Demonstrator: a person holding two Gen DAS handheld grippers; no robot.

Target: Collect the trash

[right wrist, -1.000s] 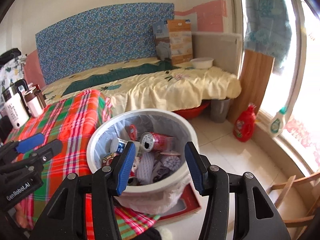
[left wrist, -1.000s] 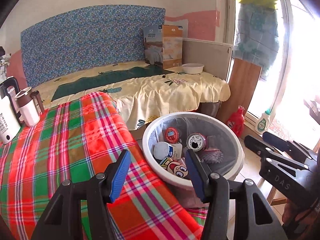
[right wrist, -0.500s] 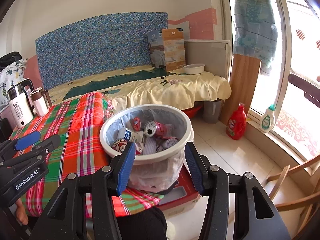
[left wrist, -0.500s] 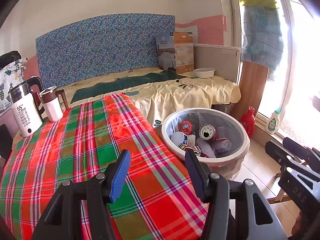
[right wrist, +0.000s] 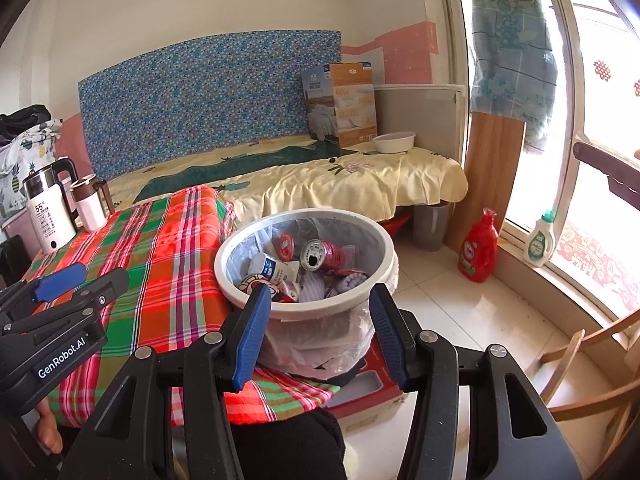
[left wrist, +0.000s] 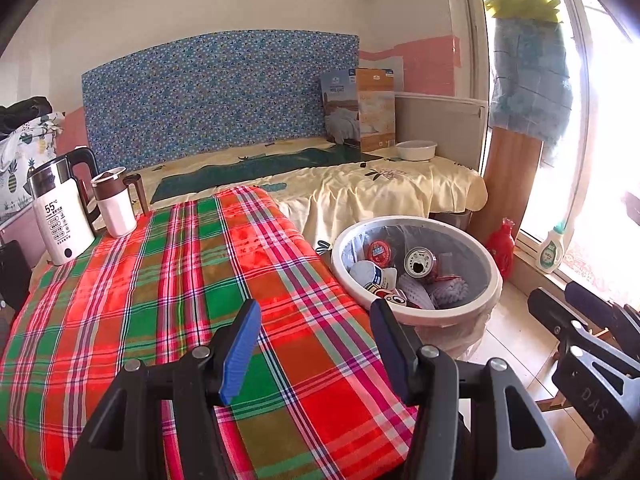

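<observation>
— What fills your view, biggest things first?

— I see the bed point(left wrist: 360, 184) along the far wall, then the plaid-covered table point(left wrist: 168, 300) under my left gripper point(left wrist: 316, 344). Beside the table's right edge stands the white trash bin point(right wrist: 304, 300), lined with a bag.

— And the trash?

— It's all in the bin: a red can point(right wrist: 324, 256), a white bottle point(right wrist: 272, 268), some wrappers.

— Your grippers?

— Both are released, jaws apart and empty. My right gripper point(right wrist: 320, 328) hangs just in front of the bin. A kettle point(left wrist: 56, 216) sits at the table's far corner.
</observation>
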